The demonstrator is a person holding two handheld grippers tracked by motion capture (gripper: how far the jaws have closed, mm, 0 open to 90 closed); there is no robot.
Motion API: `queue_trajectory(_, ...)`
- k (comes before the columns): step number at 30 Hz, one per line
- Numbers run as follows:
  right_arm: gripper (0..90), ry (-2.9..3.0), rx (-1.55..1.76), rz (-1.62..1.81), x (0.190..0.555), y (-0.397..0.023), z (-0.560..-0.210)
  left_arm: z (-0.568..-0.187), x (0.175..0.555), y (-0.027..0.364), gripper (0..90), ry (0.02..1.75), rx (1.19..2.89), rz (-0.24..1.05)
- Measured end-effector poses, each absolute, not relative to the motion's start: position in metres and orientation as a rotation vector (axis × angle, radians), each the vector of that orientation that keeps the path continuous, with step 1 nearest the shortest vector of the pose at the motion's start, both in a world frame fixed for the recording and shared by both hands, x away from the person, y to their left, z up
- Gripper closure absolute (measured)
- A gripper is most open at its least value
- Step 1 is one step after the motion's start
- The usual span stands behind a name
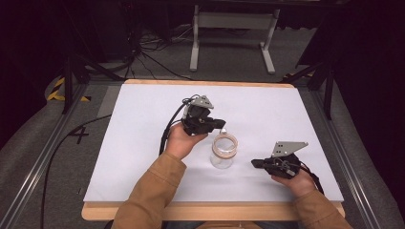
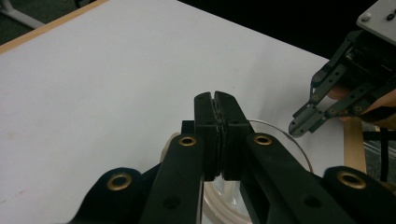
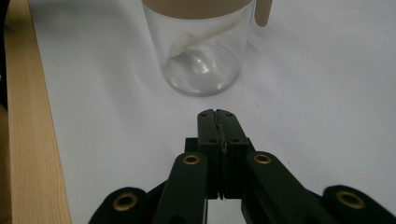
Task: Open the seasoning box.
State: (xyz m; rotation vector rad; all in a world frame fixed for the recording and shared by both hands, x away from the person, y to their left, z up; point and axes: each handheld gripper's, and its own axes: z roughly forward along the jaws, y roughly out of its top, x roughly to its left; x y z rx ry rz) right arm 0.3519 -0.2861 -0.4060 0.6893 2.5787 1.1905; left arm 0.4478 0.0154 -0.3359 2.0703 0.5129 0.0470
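A clear glass jar (image 1: 223, 151) with a tan rim stands upright near the middle of the white table top (image 1: 143, 143). My left gripper (image 1: 221, 124) hovers just above the jar's far-left rim, jaws shut with nothing between them. In the left gripper view its closed tips (image 2: 215, 99) sit over the jar's rim (image 2: 227, 198). My right gripper (image 1: 254, 163) lies low to the jar's right, pointing at it, shut and empty. In the right gripper view its tips (image 3: 217, 114) stop short of the jar (image 3: 201, 51), which stands a little way ahead.
The table's wooden front edge (image 1: 215, 210) runs just before the person's sleeves. Past the far edge lie a metal frame (image 1: 233, 28) and cables on grey floor. Aluminium rails (image 1: 43, 157) flank the table on both sides.
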Motion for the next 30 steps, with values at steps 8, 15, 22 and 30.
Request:
queue_trajectory(8, 89.8, 2.556, 0.692, 1.19, 0.343, -0.287, -0.404, -0.348, 0.46, 0.004, 89.2, 0.535, 2.112, 0.069)
queue_trajectory(15, 89.8, 2.556, 0.641, 1.21, 0.334, -0.279, -0.398, -0.349, 0.461, 0.005, 89.2, 0.541, 2.143, 0.091)
queue_trajectory(22, 89.8, 2.557, 0.618, 1.217, 0.332, -0.273, -0.397, -0.353, 0.464, 0.003, 89.2, 0.545, 2.157, 0.07)
queue_trajectory(30, 89.8, 2.538, 0.653, 1.248, 0.332, -0.266, -0.391, -0.355, 0.466, 0.004, 89.5, 0.549, 2.147, 0.069)
